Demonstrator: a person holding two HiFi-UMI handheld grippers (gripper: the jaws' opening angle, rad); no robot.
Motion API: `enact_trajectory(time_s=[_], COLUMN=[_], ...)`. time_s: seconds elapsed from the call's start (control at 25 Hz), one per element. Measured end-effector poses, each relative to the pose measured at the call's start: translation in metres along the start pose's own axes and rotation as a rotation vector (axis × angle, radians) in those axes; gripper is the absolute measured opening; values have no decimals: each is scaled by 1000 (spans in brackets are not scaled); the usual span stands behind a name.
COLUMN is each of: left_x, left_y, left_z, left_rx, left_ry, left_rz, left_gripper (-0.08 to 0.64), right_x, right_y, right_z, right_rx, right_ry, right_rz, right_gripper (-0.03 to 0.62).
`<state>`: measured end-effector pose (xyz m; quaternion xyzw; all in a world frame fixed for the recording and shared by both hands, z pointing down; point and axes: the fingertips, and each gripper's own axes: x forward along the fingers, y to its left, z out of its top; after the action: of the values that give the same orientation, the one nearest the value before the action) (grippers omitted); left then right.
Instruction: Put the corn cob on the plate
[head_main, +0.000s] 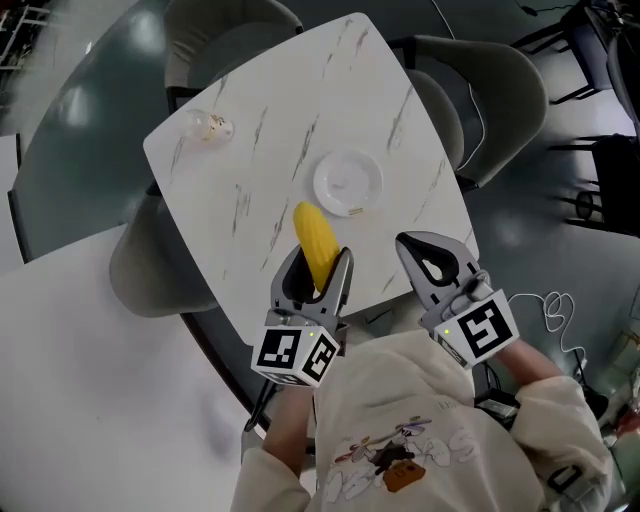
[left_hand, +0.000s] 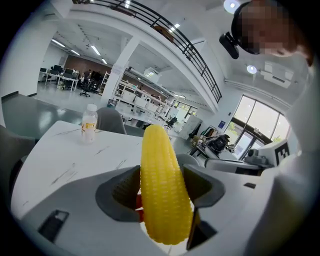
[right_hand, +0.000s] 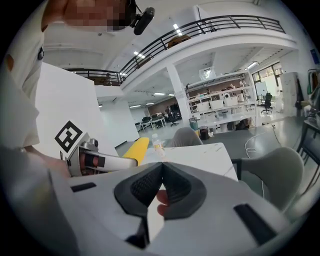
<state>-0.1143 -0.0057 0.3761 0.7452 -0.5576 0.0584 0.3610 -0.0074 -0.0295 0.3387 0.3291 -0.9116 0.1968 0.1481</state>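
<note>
I'm clamping the corn cob (head_main: 314, 240) low down in the left hand-held gripper (head_main: 318, 262) above the desk's (head_main: 260, 130) near edge, short of the plate (head_main: 347, 181). Being top-heavy, it's risking pivoting loose. The right hand-held gripper (head_main: 432, 255) is sitting closed, empty.

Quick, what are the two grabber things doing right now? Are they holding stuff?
Left gripper: closed on the corn cob, holding it above the table.
Right gripper: closed, jaws together, holding nothing.
</note>
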Motion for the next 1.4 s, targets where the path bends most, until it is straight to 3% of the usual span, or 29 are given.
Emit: enact_trajectory(time_s=[0.16,0.32,0.48,0.76,1.08,1.4], left_x=[33,64,96,133,153,166], left_y=[18,31,43,72,82,85], left_z=[-17,-41,-69,-92,-105,-114], left_rx=[-4,-26,-51,-54,24,24], left_ry=[21,63,116,164,242,286], left_rz=[10,3,14,118,205,227], left_gripper=[272,272,272,272,272,272], right_x=[21,36,40,37,47,47], right_y=[-13,-25,-32,-47,-61,-67], right_z=[-22,-44,-63,-96,-99,-100], right_rx=[37,5,80,149,181,201], right_ry=[25,40,70,119,116,115], right_rz=[9,-4,4,-21,-33,-56], right_gripper=[5,5,5,5,5,5])
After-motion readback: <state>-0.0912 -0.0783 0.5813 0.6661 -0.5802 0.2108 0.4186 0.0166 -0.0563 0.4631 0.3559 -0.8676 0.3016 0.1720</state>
